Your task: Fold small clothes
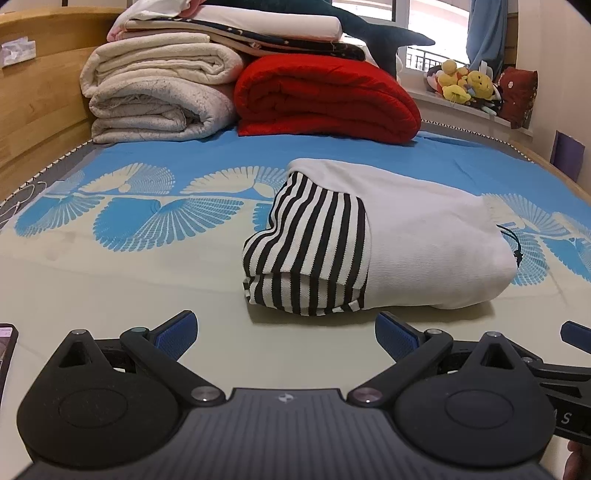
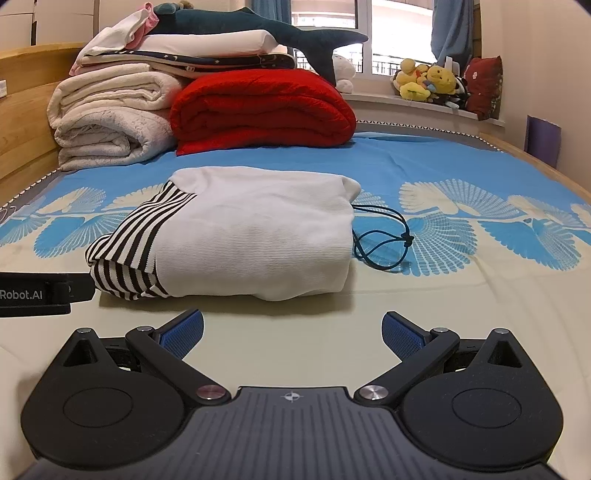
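Nearest the lens, the left gripper [image 1: 286,338] has its 2 blue-padded fingers [image 1: 176,335] spread wide with nothing between them, low over the beige part of the bed sheet [image 1: 129,291]. The right gripper [image 2: 291,332] is the same: fingers [image 2: 184,330] parted, holding nothing, just short of the folded garment [image 2: 255,236].

That garment, a white top with a black-and-white striped sleeve [image 1: 314,251], lies folded into a compact bundle on the bed, just beyond both grippers and touching neither. The striped part sits on the garment's left side, wrapped over the near corner. A dark drawstring [image 2: 384,240] loops out on the sheet from the garment's right edge.

Behind the garment, well apart, a folded red blanket [image 1: 325,96] rests on the blue part of the sheet, with rolled cream blankets [image 1: 155,96] to the left of it. A plush shark [image 2: 266,29] lies on top of that pile. Yellow plush toys [image 2: 424,81] sit on the windowsill, behind the garment to the right.
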Demonstrator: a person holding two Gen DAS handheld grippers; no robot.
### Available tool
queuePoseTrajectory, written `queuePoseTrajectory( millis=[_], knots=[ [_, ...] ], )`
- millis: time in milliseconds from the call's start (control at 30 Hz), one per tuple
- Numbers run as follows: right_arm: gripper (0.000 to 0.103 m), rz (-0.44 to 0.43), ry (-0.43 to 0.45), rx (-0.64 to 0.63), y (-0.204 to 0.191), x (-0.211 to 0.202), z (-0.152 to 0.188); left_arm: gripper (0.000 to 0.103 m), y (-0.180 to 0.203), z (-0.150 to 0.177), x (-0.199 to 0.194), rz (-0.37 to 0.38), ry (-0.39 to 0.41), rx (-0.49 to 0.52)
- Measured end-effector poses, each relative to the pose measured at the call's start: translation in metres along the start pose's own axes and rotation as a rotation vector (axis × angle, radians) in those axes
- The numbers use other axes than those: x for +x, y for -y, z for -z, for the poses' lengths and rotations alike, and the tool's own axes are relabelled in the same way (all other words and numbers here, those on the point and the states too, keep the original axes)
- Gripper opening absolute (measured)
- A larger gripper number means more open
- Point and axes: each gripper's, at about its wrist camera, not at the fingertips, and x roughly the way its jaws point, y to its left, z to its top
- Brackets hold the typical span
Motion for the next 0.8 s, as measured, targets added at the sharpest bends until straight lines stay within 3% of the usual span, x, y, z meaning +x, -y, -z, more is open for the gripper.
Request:
queuePoseTrajectory(
  millis=[800],
  knots=[
    [0.102, -0.007, -0.007, -0.005, -0.0022, 0.0023, 0.0012, 0.102, 0.0027, 0.0023, 0.0016, -0.004, -0.006, 0.019]
  ],
)
